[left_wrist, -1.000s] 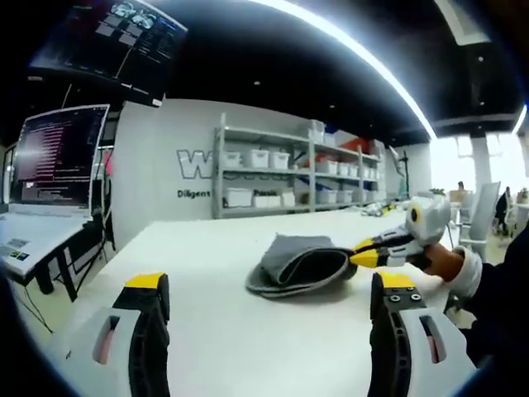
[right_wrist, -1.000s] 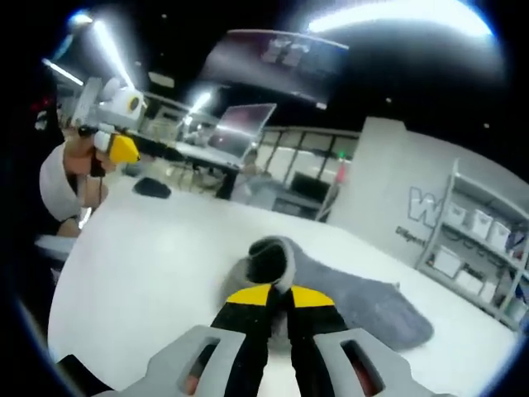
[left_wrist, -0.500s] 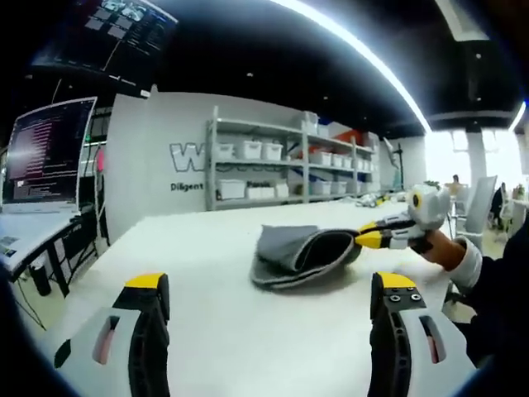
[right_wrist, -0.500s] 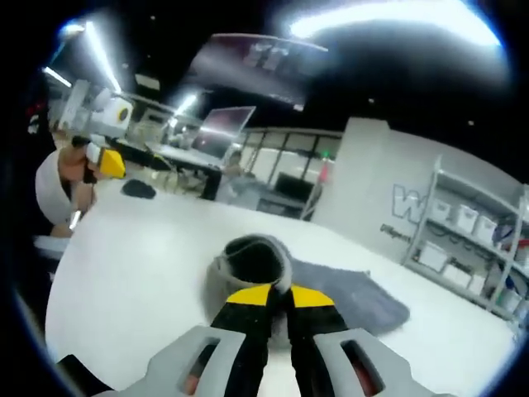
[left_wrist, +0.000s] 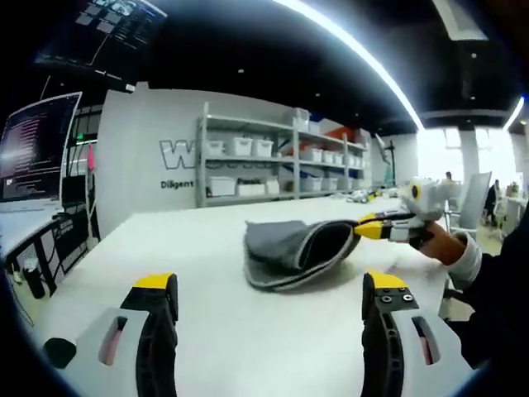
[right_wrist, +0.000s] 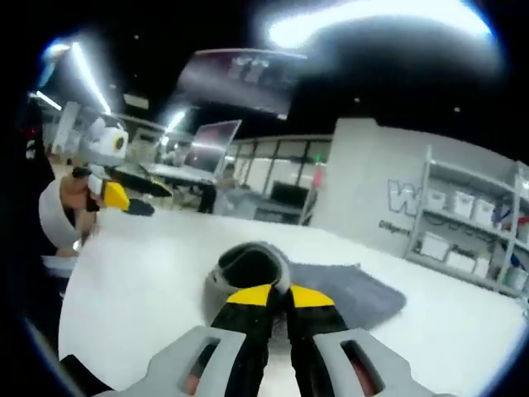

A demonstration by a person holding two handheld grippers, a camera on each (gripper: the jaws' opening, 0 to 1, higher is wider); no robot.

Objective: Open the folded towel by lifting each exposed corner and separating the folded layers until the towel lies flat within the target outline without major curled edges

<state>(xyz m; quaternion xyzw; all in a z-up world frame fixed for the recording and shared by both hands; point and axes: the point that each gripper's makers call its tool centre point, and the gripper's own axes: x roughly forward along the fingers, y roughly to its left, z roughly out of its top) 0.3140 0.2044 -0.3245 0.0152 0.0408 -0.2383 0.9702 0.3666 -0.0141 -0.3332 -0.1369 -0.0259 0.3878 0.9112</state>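
towel (left_wrist: 289,252) | grey, dark-edged, still folded | lies on the white table toward its right side | right-hand edge raised off the surface and curled open like a pocket | in the right gripper view the towel (right_wrist: 331,289) has its near end rolled into a ring, far part flat

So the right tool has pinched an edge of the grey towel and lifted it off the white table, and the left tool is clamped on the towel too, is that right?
Not quite. The right tool does pinch the grey towel and holds its edge up off the white table. But the left tool is open and apart from the towel, as the left gripper view shows.
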